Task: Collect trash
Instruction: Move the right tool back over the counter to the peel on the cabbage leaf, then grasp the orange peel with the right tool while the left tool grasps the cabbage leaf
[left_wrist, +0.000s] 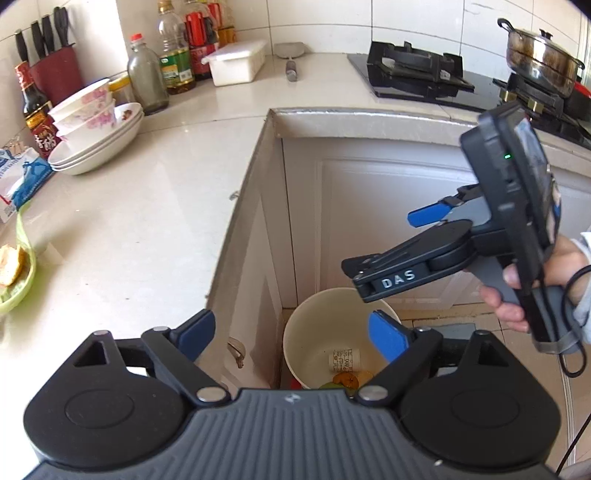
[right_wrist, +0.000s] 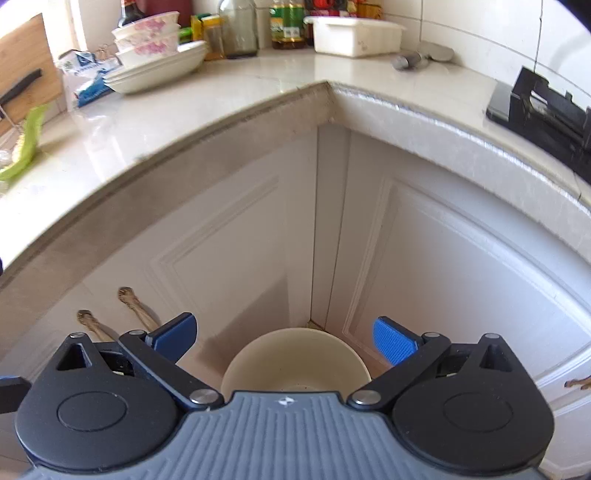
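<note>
A cream trash bin (left_wrist: 314, 332) stands on the floor in the corner below the counter. In it lie a small white printed bottle (left_wrist: 344, 360) and orange peel (left_wrist: 347, 380). My left gripper (left_wrist: 291, 332) hangs open above the bin's left side, nothing between its blue pads. My right gripper (left_wrist: 391, 247), held by a hand (left_wrist: 517, 291), is open and empty over the bin's right rim. In the right wrist view the right gripper (right_wrist: 286, 336) is wide open straight above the bin (right_wrist: 295, 354). A green plastic bag (left_wrist: 22, 291) with peel scraps (left_wrist: 13, 266) lies at the counter's left edge.
On the counter stand stacked bowls and plates (left_wrist: 96, 129), sauce and oil bottles (left_wrist: 177, 55), a white box (left_wrist: 236, 62), a knife block (left_wrist: 55, 70) and a blue-white packet (left_wrist: 22, 173). A stove (left_wrist: 413, 70) with a steel pot (left_wrist: 539, 62) is at the right. Cabinet handles (right_wrist: 136, 306) jut out.
</note>
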